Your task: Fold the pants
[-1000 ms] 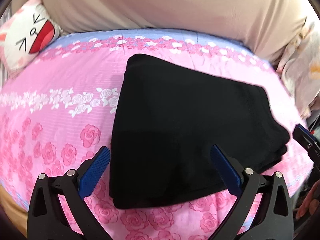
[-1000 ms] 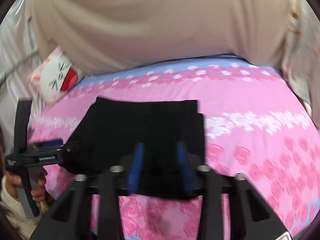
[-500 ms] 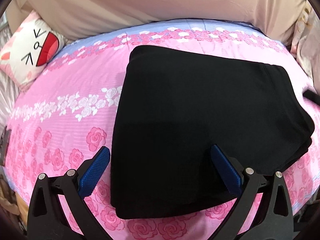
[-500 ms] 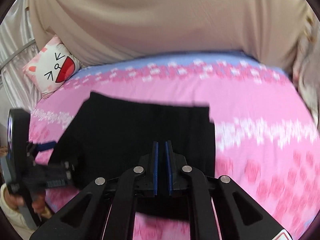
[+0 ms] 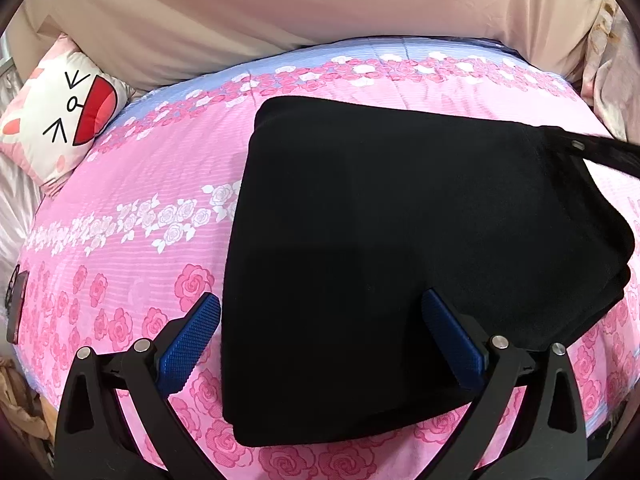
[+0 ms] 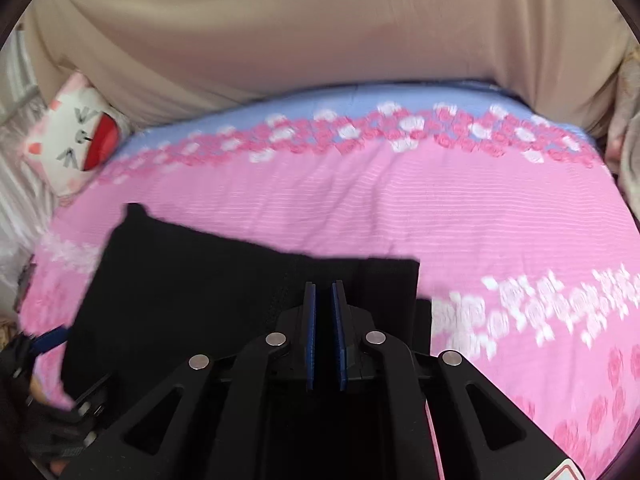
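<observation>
Both pictures are bright with soft, even light and no hard shadows. The left wrist picture is sharp. The right wrist picture is smeared and fuzzy, most on the pink bedspread (image 6: 460, 216). Straight edges bend like a bubble, and the corners go dark.

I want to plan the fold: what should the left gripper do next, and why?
Probably lower the left gripper and close on the left edge of the pants: its jaws stand open, that edge lies between them, ungripped.
</observation>
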A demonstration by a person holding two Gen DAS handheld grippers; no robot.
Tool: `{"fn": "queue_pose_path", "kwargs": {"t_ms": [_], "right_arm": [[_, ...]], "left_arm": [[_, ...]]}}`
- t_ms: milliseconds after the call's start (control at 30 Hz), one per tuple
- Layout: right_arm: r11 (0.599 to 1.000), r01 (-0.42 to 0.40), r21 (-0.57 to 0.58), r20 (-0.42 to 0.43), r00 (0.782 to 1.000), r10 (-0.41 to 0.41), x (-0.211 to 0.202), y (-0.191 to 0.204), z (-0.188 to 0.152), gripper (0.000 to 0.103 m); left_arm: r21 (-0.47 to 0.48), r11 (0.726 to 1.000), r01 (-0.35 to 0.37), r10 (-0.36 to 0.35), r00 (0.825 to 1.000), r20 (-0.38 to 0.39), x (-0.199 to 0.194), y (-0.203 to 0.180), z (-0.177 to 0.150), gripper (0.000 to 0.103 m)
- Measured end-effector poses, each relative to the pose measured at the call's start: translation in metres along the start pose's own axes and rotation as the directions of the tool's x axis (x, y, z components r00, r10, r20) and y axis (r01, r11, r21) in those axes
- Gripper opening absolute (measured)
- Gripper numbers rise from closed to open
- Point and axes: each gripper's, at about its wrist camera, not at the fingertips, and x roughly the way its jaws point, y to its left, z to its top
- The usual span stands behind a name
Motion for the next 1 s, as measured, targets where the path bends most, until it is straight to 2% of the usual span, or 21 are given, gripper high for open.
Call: {"fn": "queue_pose_path", "kwargs": {"t_ms": [100, 200, 267, 333, 400, 500, 567, 633, 700, 767, 867, 967, 1000], "right_arm": [[1.000, -0.006, -0.006, 0.033, 0.999, 0.007, -0.028, 0.006, -0.025, 0.010], [1.000, -0.018, -0.011, 0.029, 0.999, 0.018, -0.047, 0.010, -0.048, 0.010], [1.000, -0.014, -0.016, 0.010, 1.000, 0.014, -0.048, 0.010, -0.059, 0.014], [0.999, 0.016, -0.045, -0.054, 0.998, -0.018, -0.037, 0.009, -0.074, 0.014], [0.999, -0.005, -0.043, -0.025, 1.000, 0.003, -0.037, 0.004, -0.082, 0.013], [1.000, -0.021, -0.004, -0.034, 0.999, 0.021, -0.044, 0.002, -0.077, 0.013], [1.000, -0.022, 0.003, -0.018, 1.000, 0.022, -0.053, 0.002, -0.076, 0.023], [1.000, -0.006, 0.009, 0.005, 1.000, 0.006, -0.064, -0.002, -0.077, 0.054], [0.999, 0.023, 0.029, 0.020, 1.000, -0.023, -0.073, -0.009, -0.081, 0.064], [0.997, 0.019, 0.070, 0.013, 1.000, -0.020, -0.076, -0.021, -0.087, 0.068], [0.982, -0.050, 0.184, -0.035, 0.998, 0.058, -0.068, -0.046, -0.097, 0.071], [0.955, -0.122, 0.269, -0.063, 0.988, 0.144, -0.056, -0.058, -0.107, 0.071], [0.946, -0.147, 0.289, -0.067, 0.983, 0.173, -0.051, -0.059, -0.110, 0.073]], "left_arm": [[0.007, 1.000, -0.003, 0.003, 1.000, 0.002, 0.001, -0.001, 0.000, 0.098], [0.007, 1.000, -0.007, 0.007, 1.000, 0.003, 0.001, -0.002, 0.001, 0.098], [0.005, 1.000, -0.011, 0.011, 1.000, 0.006, 0.001, -0.003, 0.000, 0.098], [0.005, 1.000, -0.010, 0.010, 1.000, 0.006, 0.001, -0.003, 0.000, 0.098], [0.009, 1.000, -0.011, 0.011, 1.000, 0.007, 0.000, -0.003, -0.001, 0.098], [-0.002, 1.000, -0.001, 0.001, 1.000, -0.007, -0.001, 0.000, -0.001, 0.098], [-0.027, 0.999, 0.047, -0.048, 0.998, -0.037, -0.005, 0.006, -0.002, 0.098], [-0.020, 0.996, 0.089, -0.090, 0.993, -0.078, -0.008, 0.010, -0.003, 0.098], [0.001, 0.993, 0.116, -0.115, 0.988, -0.105, -0.008, 0.011, -0.007, 0.098], [-0.016, 0.985, 0.173, -0.174, 0.978, -0.113, -0.008, 0.019, -0.014, 0.098], [-0.111, 0.959, 0.262, -0.275, 0.953, -0.128, 0.000, 0.037, -0.024, 0.098], [-0.234, 0.898, 0.372, -0.413, 0.897, -0.160, 0.016, 0.055, -0.029, 0.098], [-0.260, 0.883, 0.391, -0.437, 0.887, -0.149, 0.018, 0.060, -0.029, 0.098]]}}
